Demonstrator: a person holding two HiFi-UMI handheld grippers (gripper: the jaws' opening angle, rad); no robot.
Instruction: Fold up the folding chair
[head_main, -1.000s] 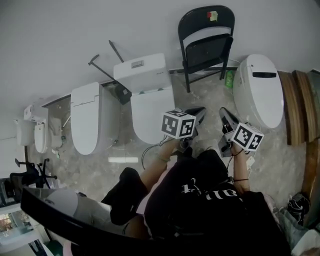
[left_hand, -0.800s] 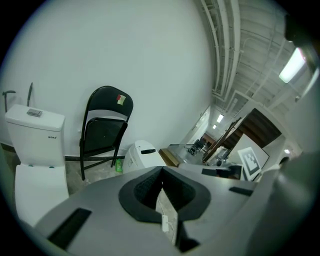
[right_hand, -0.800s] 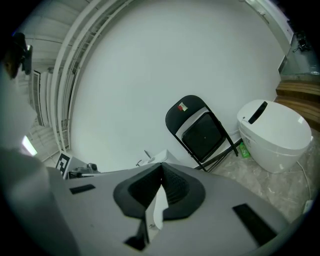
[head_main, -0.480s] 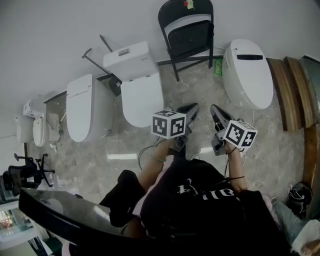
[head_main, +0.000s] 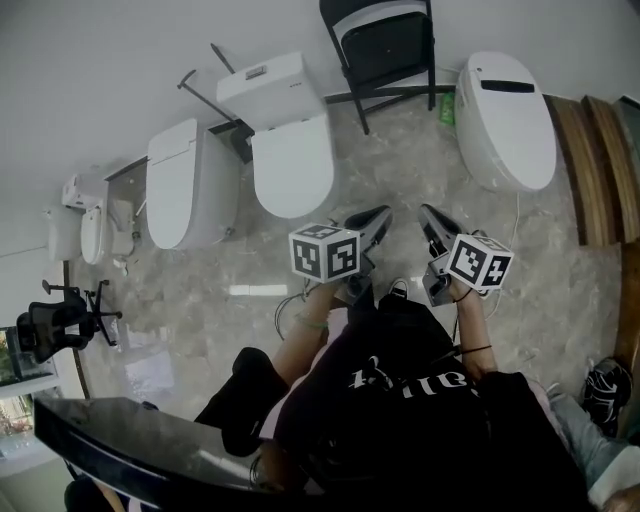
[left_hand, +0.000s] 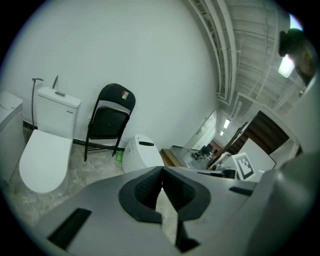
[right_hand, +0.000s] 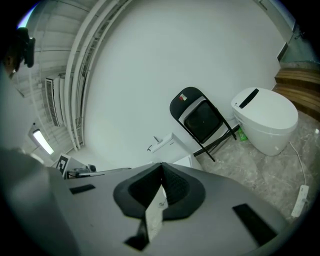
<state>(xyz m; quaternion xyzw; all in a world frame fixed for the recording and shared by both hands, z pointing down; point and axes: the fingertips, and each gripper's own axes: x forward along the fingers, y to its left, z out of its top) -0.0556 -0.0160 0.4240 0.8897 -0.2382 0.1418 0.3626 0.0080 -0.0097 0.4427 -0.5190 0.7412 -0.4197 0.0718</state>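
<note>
A black folding chair (head_main: 385, 45) stands on its legs against the white wall, between two white toilets; the top of the head view cuts off its back. It also shows in the left gripper view (left_hand: 107, 122) and the right gripper view (right_hand: 202, 120), with a small coloured sticker on its backrest. My left gripper (head_main: 385, 212) and right gripper (head_main: 425, 210) are held side by side in front of the person, pointing toward the chair and well short of it. The jaws of the left gripper (left_hand: 161, 172) and the right gripper (right_hand: 161, 167) are shut, with nothing between them.
A toilet with a cistern (head_main: 290, 140) stands left of the chair, with another toilet (head_main: 185, 185) further left and a rounded toilet (head_main: 505, 120) on the right. A green bottle (head_main: 447, 108) sits by the chair's leg. Wooden planks (head_main: 590, 170) line the right side. A power strip (right_hand: 300, 200) lies on the marble floor.
The person and both grippers have moved forward toward the chair. In the head view the chair has slid up toward the top edge. Both grippers have stayed shut.
</note>
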